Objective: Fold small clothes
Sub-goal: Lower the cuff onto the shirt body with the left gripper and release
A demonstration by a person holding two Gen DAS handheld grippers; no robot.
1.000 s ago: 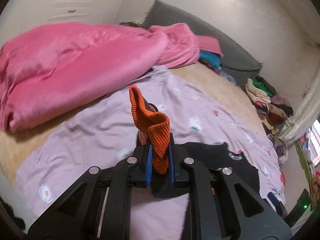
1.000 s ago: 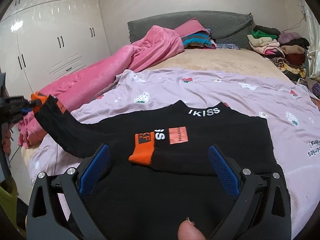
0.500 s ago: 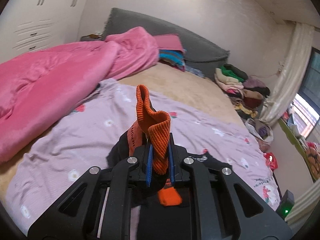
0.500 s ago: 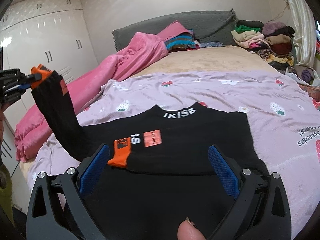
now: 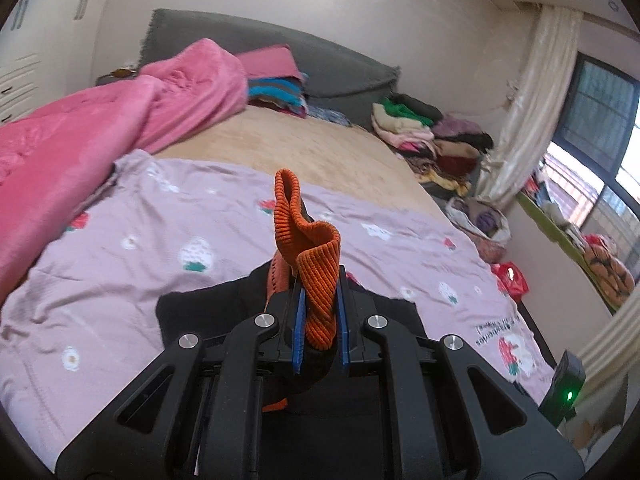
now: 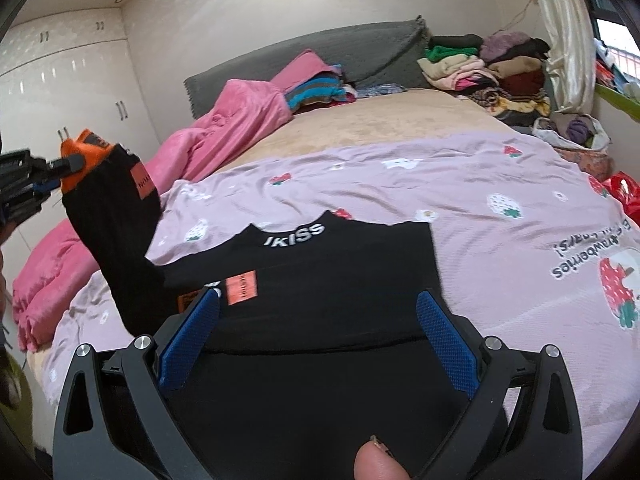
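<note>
A black sweater with orange cuffs and white "IKISS" lettering at the collar lies on a lilac strawberry-print sheet. Its right sleeve lies folded across the chest. My left gripper is shut on the orange cuff of the left sleeve and holds it raised above the bed; from the right wrist view the cuff is up at the far left with the black sleeve hanging from it. My right gripper is open and empty, just above the sweater's lower half.
A pink blanket is heaped along the bed's left side. Folded clothes are stacked at the head of the bed by the grey headboard. White wardrobes stand left; a curtain and window right.
My left gripper has lifted the orange cuff higher and swung it in over the sweater, so the sleeve now hangs steeply. My right gripper stays open over the sweater.
</note>
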